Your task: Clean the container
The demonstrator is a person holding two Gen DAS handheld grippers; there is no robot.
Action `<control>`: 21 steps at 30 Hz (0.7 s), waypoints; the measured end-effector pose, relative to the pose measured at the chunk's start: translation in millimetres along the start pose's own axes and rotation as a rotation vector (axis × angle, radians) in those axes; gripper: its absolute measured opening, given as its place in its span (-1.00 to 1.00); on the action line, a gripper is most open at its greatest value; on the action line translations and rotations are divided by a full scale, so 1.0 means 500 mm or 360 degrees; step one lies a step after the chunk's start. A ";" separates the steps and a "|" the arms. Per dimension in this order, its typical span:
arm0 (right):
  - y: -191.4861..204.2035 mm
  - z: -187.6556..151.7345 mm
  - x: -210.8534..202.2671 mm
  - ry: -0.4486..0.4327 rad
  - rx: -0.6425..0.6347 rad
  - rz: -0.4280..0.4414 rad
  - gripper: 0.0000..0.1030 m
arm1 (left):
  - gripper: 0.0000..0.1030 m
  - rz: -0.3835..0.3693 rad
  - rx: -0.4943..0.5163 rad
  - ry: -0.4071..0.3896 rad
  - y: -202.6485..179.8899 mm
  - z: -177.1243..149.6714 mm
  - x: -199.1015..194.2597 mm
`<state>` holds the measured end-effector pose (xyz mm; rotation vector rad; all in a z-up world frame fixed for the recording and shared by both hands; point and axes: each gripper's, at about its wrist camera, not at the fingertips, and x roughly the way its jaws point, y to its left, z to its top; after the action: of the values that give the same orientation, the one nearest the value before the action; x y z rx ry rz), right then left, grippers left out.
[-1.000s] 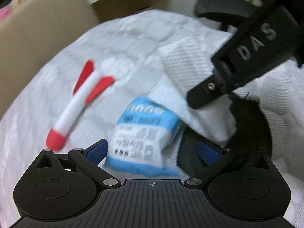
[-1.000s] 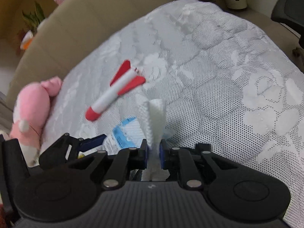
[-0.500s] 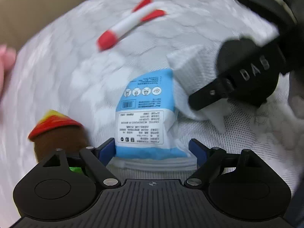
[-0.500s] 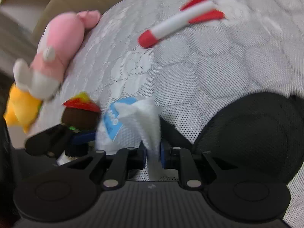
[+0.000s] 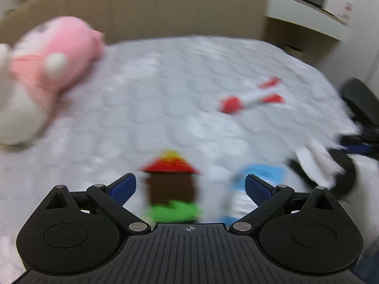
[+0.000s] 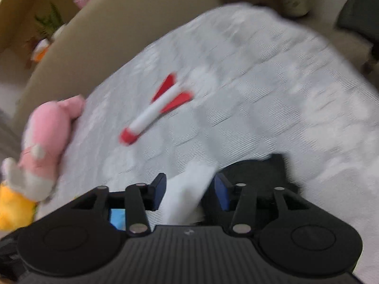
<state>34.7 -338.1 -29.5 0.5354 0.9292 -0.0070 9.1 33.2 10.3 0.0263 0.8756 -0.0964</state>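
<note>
Right tool (image 6: 189,189) is opening with the limp white paper wipe (image 6: 187,196) loose between its jaws above the soft black container (image 6: 255,172) on the bed; best gripped at its rim.

A pink and white plush toy (image 5: 45,71) lies at the left edge of the bed's white quilted cover (image 5: 165,82), close to the beige headboard (image 5: 154,7). A red and white toy rocket (image 6: 156,108) lies flat on the cover, well apart from the plush. Nearer the foot stands a small brown figure (image 5: 171,189) with a red and yellow top and a green base, blurred. Something yellow (image 6: 13,210) sits beside the plush.
</note>
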 end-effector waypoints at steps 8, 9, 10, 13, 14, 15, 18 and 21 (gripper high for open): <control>-0.029 -0.019 0.061 0.0187 0.0179 -0.0351 0.01 | 0.99 0.0001 -0.0257 0.0275 0.066 0.011 0.072; -0.017 -0.020 0.067 0.0191 0.0155 -0.0293 -0.02 | 0.99 -0.0026 -0.0270 0.0288 0.067 0.013 0.074; 0.000 -0.021 0.073 0.0196 0.0105 -0.0237 -0.02 | 0.99 -0.0040 -0.0270 0.0288 0.065 0.015 0.074; 0.053 -0.031 0.089 0.0200 -0.0094 -0.0177 -0.02 | 0.99 -0.0044 -0.0223 0.0284 0.054 0.017 0.074; 0.063 -0.035 0.091 0.0198 -0.0145 -0.0182 -0.01 | 0.99 -0.0040 -0.0208 0.0288 0.048 0.018 0.078; 0.067 -0.038 0.088 0.0189 -0.0185 -0.0200 -0.04 | 0.99 -0.0035 -0.0198 0.0292 0.043 0.018 0.081; 0.064 -0.042 0.062 0.0112 -0.0184 -0.0222 0.03 | 0.99 -0.0017 -0.0187 0.0301 0.027 0.013 0.082; 0.060 -0.048 0.004 -0.0007 -0.0167 -0.0190 0.25 | 0.99 -0.0015 -0.0210 0.0307 0.005 0.001 0.066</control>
<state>24.8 -301.1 -29.4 0.3819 0.9511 -0.0669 30.8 33.2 -14.8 -0.0935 1.0735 -0.0453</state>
